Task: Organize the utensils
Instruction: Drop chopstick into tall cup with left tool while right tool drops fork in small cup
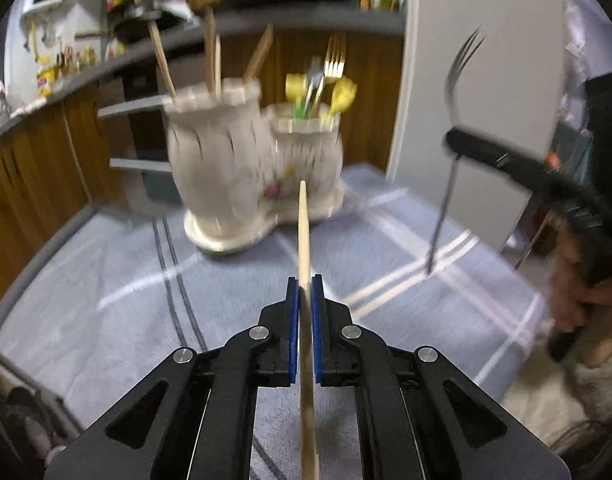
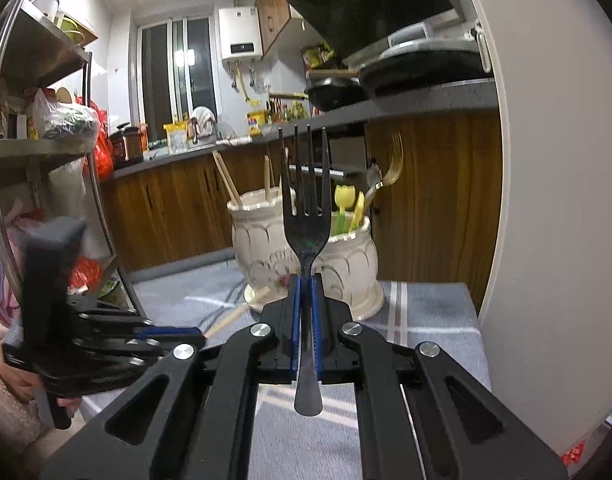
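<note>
My left gripper (image 1: 305, 280) is shut on a wooden chopstick (image 1: 303, 232) that points toward a white ceramic double utensil holder (image 1: 226, 168). The holder's left pot holds several chopsticks (image 1: 162, 60); its right pot holds a gold fork (image 1: 335, 58) and yellow-handled utensils (image 1: 344, 94). My right gripper (image 2: 305, 280) is shut on a dark fork (image 2: 308, 216), tines up, in front of the holder (image 2: 346, 260). From the left wrist view the right gripper (image 1: 452, 140) holds the fork (image 1: 454, 80) upright at the right. From the right wrist view the left gripper (image 2: 202, 334) with the chopstick (image 2: 238, 312) is at the lower left.
The holder stands on a table with a grey-blue striped cloth (image 1: 126, 272). A white wall panel (image 2: 554, 200) rises at the right. Wooden kitchen cabinets (image 2: 178, 208) and a countertop lie behind. A metal shelf rack (image 2: 46, 148) with bags is at the left.
</note>
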`<action>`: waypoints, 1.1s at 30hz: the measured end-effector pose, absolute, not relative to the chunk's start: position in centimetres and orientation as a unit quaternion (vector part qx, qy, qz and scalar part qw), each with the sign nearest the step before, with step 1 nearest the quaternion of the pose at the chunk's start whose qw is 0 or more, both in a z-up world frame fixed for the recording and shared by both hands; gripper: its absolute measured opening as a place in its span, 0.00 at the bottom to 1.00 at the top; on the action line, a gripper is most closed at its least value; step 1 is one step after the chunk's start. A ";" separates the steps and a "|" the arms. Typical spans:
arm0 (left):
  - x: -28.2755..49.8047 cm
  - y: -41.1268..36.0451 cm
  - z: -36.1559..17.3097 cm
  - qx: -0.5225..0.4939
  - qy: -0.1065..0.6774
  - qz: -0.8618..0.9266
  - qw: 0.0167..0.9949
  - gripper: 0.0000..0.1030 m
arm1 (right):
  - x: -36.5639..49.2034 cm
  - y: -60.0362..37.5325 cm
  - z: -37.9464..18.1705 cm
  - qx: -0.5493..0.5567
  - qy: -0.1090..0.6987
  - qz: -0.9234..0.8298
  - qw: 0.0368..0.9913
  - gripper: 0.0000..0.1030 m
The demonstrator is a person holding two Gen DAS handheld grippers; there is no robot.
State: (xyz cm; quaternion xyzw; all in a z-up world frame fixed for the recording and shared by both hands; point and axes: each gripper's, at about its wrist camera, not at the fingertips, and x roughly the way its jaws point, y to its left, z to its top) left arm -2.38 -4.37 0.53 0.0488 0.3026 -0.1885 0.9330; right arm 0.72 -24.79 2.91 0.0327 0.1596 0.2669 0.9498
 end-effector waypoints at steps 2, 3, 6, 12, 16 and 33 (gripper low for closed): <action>-3.2 -3.6 1.9 0.034 0.273 -0.200 0.940 0.06 | 0.8 -24.3 3.7 0.029 0.145 0.267 0.952 0.05; -3.4 -3.2 2.4 0.028 0.262 -0.203 0.943 0.06 | 0.9 -23.9 4.1 0.028 0.139 0.265 0.954 0.05; -3.4 -1.9 4.8 0.010 0.217 -0.204 0.955 0.06 | 1.8 -23.2 5.6 0.027 0.122 0.261 0.957 0.05; -0.7 0.2 8.8 -0.035 0.131 -0.206 0.969 0.06 | 4.5 -22.4 8.7 0.048 0.083 0.251 0.963 0.05; 2.4 1.4 10.5 -0.077 0.091 -0.192 0.974 0.06 | 6.6 -22.8 10.1 0.070 0.065 0.236 0.967 0.05; 12.0 -0.2 12.1 -0.108 -0.022 -0.121 0.986 0.06 | 11.6 -22.8 7.4 0.096 0.074 0.212 0.970 0.05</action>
